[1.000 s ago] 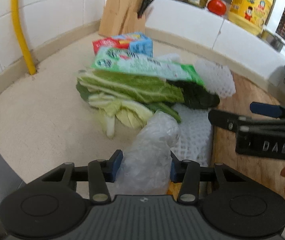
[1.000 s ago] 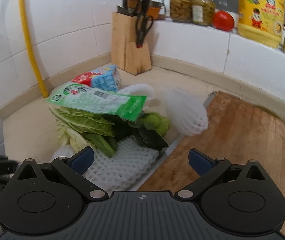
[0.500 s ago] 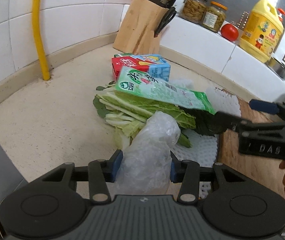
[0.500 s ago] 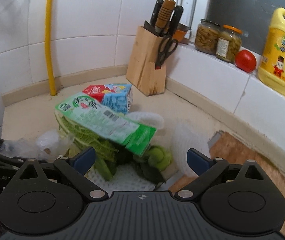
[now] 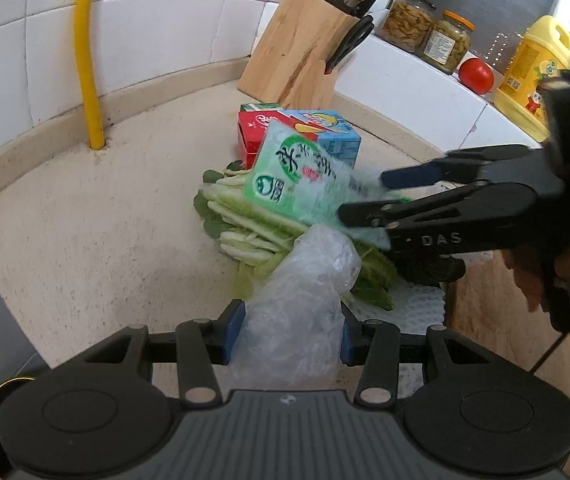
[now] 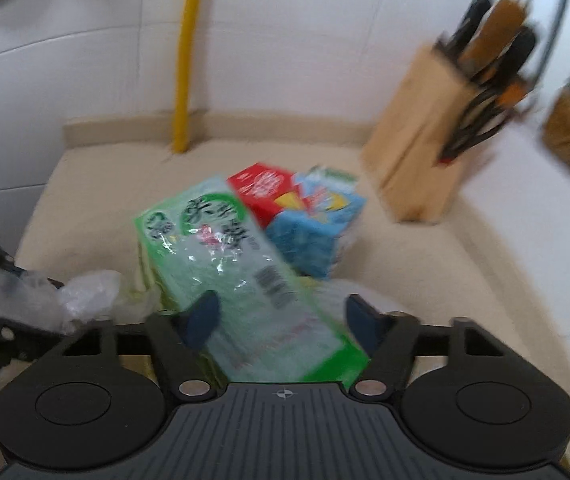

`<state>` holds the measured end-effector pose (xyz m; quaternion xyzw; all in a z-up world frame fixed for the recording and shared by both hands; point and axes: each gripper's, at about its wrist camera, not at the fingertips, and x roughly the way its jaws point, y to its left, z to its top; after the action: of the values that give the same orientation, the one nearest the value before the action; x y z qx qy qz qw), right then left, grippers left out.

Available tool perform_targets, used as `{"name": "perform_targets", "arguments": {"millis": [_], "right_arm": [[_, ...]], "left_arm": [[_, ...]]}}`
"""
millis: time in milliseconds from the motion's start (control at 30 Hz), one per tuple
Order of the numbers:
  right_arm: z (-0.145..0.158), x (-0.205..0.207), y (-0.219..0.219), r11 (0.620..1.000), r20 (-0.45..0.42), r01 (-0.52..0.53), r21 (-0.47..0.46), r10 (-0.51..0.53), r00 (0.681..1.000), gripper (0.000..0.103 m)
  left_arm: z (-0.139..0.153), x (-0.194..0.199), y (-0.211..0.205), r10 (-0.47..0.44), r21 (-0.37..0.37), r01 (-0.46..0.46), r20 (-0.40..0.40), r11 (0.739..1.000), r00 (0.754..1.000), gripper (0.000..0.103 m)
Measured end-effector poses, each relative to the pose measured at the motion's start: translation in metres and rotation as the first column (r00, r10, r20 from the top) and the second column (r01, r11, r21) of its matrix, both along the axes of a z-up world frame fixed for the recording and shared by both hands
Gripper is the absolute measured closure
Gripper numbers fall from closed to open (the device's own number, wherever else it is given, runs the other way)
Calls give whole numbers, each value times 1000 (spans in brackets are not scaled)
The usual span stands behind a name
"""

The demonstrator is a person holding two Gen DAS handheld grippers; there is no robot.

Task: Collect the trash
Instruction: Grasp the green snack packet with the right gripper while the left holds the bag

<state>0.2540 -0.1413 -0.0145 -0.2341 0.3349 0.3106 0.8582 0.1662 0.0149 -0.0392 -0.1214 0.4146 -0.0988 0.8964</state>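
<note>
My left gripper (image 5: 289, 334) is shut on a crumpled clear plastic bag (image 5: 305, 292), which sticks up between its blue pads. Ahead lies a trash pile: a green snack packet (image 5: 297, 178) on top of leafy greens (image 5: 245, 220), with a red-and-blue carton (image 5: 301, 128) behind. My right gripper (image 5: 363, 196) reaches in from the right, one finger above the packet and one below. In the right wrist view the packet (image 6: 237, 272) runs between the right gripper's (image 6: 281, 316) closing jaws, and I see no firm press. The plastic bag (image 6: 45, 300) shows at the left edge.
A knife block (image 5: 301, 60) stands in the back corner beside a yellow pipe (image 5: 89, 60). Jars (image 5: 409, 24), a tomato (image 5: 476, 76) and a yellow oil bottle (image 5: 533, 76) line the ledge. White foam netting (image 5: 417, 300) and a wooden cutting board (image 5: 497, 320) lie on the right.
The right gripper swung left over the pile, rolled, and narrowed its jaws around the green packet. The left gripper kept its hold on the plastic bag and drifted slightly.
</note>
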Motion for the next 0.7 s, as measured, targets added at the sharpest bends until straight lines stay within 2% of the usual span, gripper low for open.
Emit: {"name": "perform_targets", "arguments": {"millis": [33, 100, 200, 267, 333, 433, 600, 700], "right_arm": [[-3, 7, 3, 1000, -46, -18, 4, 18, 999, 32], [-8, 13, 5, 999, -79, -39, 6, 40, 996, 29], [-10, 19, 5, 998, -125, -52, 20, 54, 991, 31], [-8, 15, 1, 997, -164, -56, 43, 62, 984, 33], [-7, 10, -3, 997, -203, -65, 51, 74, 976, 41], [-1, 0, -10, 997, -258, -61, 54, 73, 963, 47], [3, -21, -17, 991, -350, -91, 100, 120, 929, 47], [-1, -24, -16, 989, -369, -81, 125, 122, 921, 35]], "left_arm": [[-1, 0, 1, 2, -1, -2, -1, 1000, 1000, 62], [-2, 1, 2, 5, -4, -5, -7, 1000, 1000, 62], [-4, 1, 3, 8, -4, -9, -19, 1000, 1000, 62], [-5, 1, 3, 6, -7, -7, -23, 1000, 1000, 62], [-5, 2, 3, 2, -5, -2, -21, 1000, 1000, 62], [-5, 1, 4, 1, -9, -1, -18, 1000, 1000, 62], [-8, 1, 4, -4, -16, 3, -27, 1000, 1000, 62], [-9, 0, 4, -6, -13, 5, -29, 1000, 1000, 62]]}}
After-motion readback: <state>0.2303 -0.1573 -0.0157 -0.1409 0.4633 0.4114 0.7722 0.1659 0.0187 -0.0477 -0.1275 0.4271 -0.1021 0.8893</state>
